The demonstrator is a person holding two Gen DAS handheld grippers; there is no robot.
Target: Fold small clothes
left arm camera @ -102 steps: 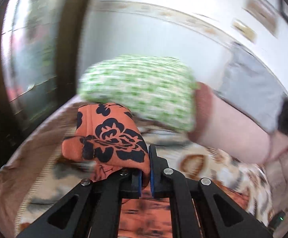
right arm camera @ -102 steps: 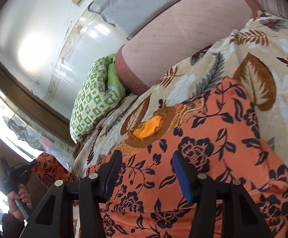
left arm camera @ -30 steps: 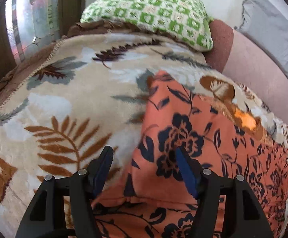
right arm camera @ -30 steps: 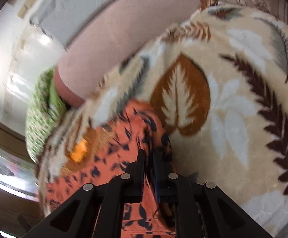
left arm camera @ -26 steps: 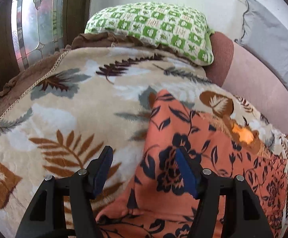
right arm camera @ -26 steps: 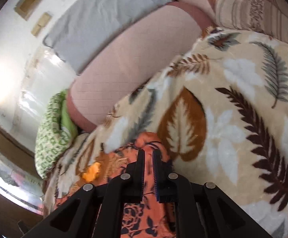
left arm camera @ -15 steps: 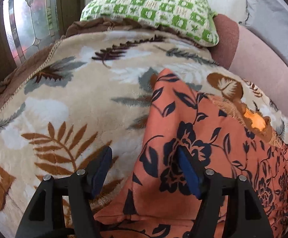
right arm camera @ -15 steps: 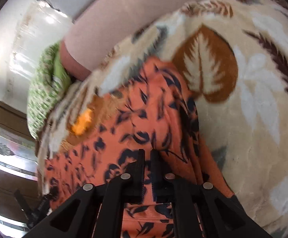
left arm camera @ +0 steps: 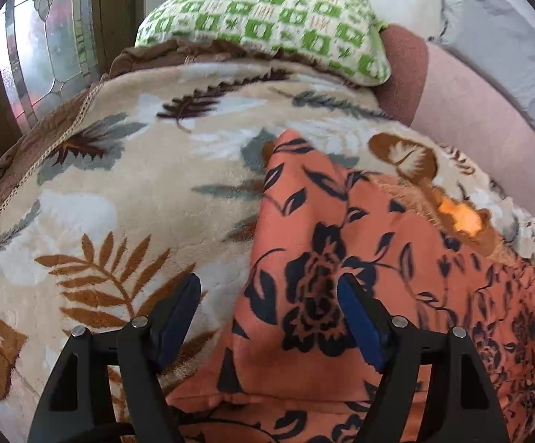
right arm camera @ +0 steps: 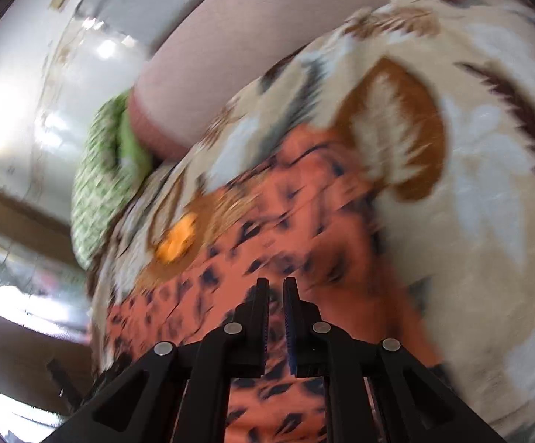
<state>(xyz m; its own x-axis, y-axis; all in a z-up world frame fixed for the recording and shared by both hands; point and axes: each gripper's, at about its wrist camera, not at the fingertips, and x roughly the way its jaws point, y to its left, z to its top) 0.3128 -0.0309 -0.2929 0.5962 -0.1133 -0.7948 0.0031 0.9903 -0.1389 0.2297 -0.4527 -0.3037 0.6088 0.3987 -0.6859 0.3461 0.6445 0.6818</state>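
Note:
An orange garment (left arm camera: 341, 240) with a black flower print lies spread on a leaf-patterned blanket (left arm camera: 120, 203). My left gripper (left arm camera: 267, 295) hovers low over the garment's left edge. Its jaws are opening; cloth lies under the gap and the blue pads (left arm camera: 356, 317) do not press on it. The right wrist view is blurred by motion. There my right gripper (right arm camera: 275, 289) is shut to a narrow slit on a fold of the orange garment (right arm camera: 286, 221), which runs up to its fingertips.
A green checked pillow (left arm camera: 267, 18) and a pink bolster (left arm camera: 470, 129) bound the far side, with a grey pillow (left arm camera: 507, 29) behind. A stained-glass window (left arm camera: 46, 55) stands at the left. The blanket (right arm camera: 470, 147) has a bright orange patch (left arm camera: 459, 216).
The left jaws have spread a little wider while that hand stayed in place. The right gripper has swung with its held fold over the spread garment, so more orange cloth fills its view.

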